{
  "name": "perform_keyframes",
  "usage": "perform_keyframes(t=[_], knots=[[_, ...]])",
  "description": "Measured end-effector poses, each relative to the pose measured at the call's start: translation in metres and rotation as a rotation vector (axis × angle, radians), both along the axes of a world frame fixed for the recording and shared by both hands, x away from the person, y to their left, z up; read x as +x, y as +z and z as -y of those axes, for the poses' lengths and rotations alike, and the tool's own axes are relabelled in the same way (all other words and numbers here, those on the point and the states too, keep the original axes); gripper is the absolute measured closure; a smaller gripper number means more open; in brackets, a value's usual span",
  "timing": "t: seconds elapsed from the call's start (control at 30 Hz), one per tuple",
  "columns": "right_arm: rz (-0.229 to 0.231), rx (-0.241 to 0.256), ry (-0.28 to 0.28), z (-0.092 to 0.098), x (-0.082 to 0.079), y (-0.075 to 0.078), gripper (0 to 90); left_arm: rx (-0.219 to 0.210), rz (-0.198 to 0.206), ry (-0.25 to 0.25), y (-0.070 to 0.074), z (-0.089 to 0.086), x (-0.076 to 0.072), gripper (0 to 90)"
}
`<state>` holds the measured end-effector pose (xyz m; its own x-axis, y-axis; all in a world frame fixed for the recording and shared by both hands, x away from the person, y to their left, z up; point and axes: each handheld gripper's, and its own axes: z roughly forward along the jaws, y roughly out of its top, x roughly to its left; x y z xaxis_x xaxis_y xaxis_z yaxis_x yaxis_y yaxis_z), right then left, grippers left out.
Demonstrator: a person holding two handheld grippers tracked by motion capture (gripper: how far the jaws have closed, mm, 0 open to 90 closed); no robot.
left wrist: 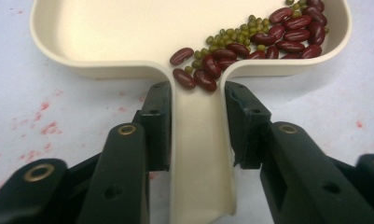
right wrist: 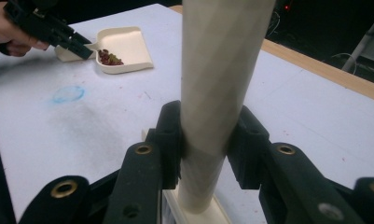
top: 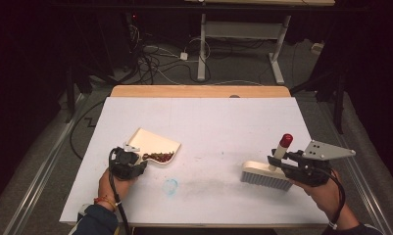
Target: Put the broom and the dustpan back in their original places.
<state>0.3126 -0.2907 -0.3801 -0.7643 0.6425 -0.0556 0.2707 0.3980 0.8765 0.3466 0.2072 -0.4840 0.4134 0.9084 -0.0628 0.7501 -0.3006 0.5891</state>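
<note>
A cream dustpan lies on the white table, left of centre, with red kidney beans and green mung beans piled in its near corner. My left gripper is shut on the dustpan's handle; the beans reach the handle's mouth. On the right a cream hand brush with a red-tipped handle rests bristles down. My right gripper is shut on that handle. The dustpan and the left gripper also appear far off in the right gripper view.
A faint blue ring mark and grey smudges lie on the table between the two grippers. Small red stains speckle the surface by the dustpan. A wooden strip edges the far side; cables and a desk frame lie beyond.
</note>
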Motion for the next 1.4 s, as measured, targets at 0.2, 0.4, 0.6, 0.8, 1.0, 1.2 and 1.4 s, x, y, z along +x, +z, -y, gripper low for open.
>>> perform_keyframes(t=[0.2, 0.4, 0.6, 0.8, 1.0, 1.2, 1.4], knots=[[-0.005, 0.000, -0.043, 0.000, 0.027, -0.002, 65.0, -0.062, -0.017, -0.047, 0.002, 0.015, -0.009, 49.3], [-0.033, -0.020, -0.123, -0.008, 0.066, -0.008, 61.4, -0.070, 0.027, -0.120, 0.009, 0.023, -0.019, 40.2], [-0.067, -0.066, -0.220, -0.020, 0.099, -0.021, 58.6, -0.040, 0.180, -0.205, 0.015, 0.018, -0.038, 29.8], [-0.053, -0.125, -0.353, -0.027, 0.116, -0.034, 52.3, -0.022, 0.318, -0.269, 0.014, 0.000, -0.057, 15.3], [-0.004, -0.107, -0.366, -0.030, 0.115, -0.039, 49.0, -0.024, 0.354, -0.271, 0.005, -0.012, -0.062, 15.7], [0.047, -0.059, -0.344, -0.031, 0.108, -0.037, 38.6, -0.005, 0.331, -0.269, 0.002, -0.008, -0.060, 15.4], [0.096, -0.014, -0.290, -0.032, 0.093, -0.025, 26.4, 0.006, 0.333, -0.280, 0.002, -0.004, -0.060, 16.2]])
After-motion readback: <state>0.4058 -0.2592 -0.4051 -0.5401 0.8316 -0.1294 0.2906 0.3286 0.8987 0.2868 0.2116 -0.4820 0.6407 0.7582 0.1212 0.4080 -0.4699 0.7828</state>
